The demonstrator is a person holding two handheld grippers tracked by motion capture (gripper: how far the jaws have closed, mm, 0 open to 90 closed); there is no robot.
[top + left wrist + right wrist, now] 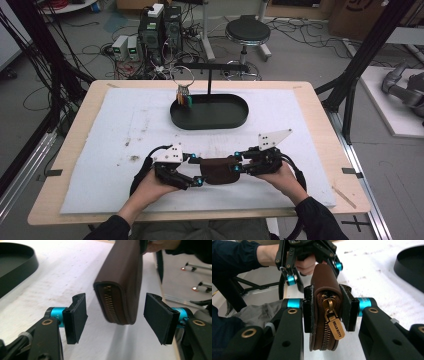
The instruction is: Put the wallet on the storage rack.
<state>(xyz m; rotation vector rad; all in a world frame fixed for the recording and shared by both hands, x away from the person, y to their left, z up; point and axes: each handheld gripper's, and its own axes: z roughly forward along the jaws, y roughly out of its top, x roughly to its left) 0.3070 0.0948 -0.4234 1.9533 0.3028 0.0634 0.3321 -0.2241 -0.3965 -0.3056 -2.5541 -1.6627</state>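
A brown zip pouch [219, 170] hangs just above the white mat [125, 130] near the table's front edge. My right gripper [237, 162] is shut on its right end. In the right gripper view the pads [308, 311] squeeze the pouch [324, 282] on both sides of the zipper, and a brass pull tab [336, 330] reading HELLO KITTY hangs down. My left gripper [196, 170] is open around the pouch's left end. In the left gripper view the pouch [121, 287] sits between the spread pads [76, 318], touching neither.
A black oval tray [235, 120] lies behind the grippers at the mat's middle, with a T-shaped stand [209, 75] and a ring of coloured keys [183, 95] at its left end. Beyond the table stand a stool [247, 32] and computer boxes [160, 27].
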